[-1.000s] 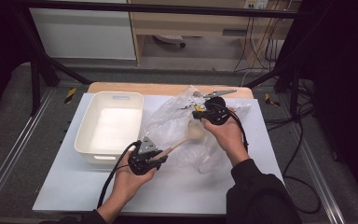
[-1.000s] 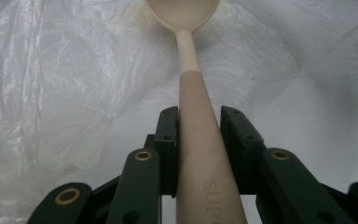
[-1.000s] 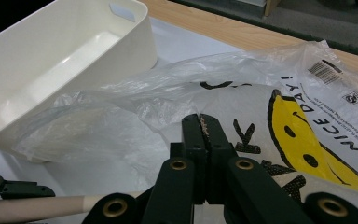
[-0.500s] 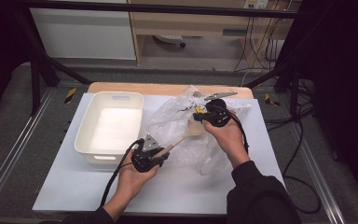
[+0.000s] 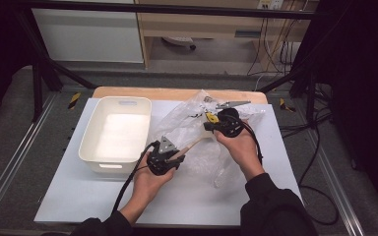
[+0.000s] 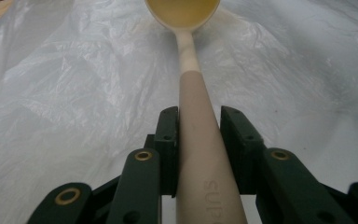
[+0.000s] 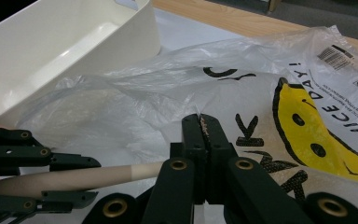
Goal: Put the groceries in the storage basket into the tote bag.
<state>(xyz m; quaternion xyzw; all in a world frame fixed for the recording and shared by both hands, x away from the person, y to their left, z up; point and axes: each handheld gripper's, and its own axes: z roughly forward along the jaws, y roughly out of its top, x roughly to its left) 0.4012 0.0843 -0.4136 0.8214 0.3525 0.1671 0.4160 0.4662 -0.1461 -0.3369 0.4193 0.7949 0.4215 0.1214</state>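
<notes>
Left gripper [image 5: 170, 158], clamped on the spoon [image 6: 200, 135] handle: shifted slightly across the table toward the right gripper [image 5: 211, 124] and the plastic bag [image 5: 192, 132] since a second ago. Spoon: carried along in the jaws, its bowl now further over the bag, nearer the right gripper.

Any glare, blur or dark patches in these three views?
High view: the bin's floor is blown out white, the room edges fall into black. Left gripper view: the spoon's handle is sharp, its bowl soft. Right gripper view: the bag's print is crisp, the near jaws soft.
</notes>
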